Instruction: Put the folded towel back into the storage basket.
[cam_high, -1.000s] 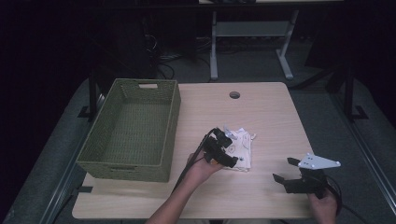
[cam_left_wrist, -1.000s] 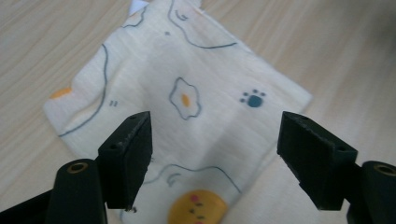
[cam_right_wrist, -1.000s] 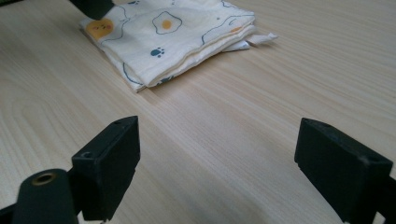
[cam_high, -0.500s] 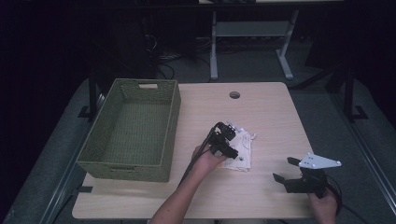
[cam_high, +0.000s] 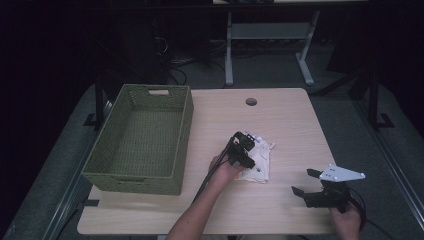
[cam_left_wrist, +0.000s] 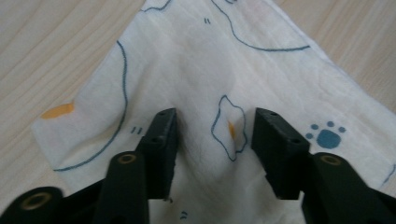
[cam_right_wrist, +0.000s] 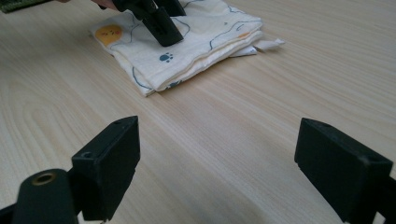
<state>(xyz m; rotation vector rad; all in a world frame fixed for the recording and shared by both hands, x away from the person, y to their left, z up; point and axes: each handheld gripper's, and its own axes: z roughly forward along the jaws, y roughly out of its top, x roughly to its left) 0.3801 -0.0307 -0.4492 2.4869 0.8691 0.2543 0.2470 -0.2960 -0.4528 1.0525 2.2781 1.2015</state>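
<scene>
Cream cloth, folded, lies mid-table at the basket's three o'clock. I've moved my left gripper forward onto it over the last second; its jaws are spread, pressing into the fabric, ready to pinch. My right gripper waits wide open. The green woven basket holds nothing.

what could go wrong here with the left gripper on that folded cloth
The left gripper presses open jaws on the top of the folded cloth, so closing may pinch just the upper layer and unfold it. The right gripper sits apart, open, not steadying the cloth, which may slide on the table.
</scene>
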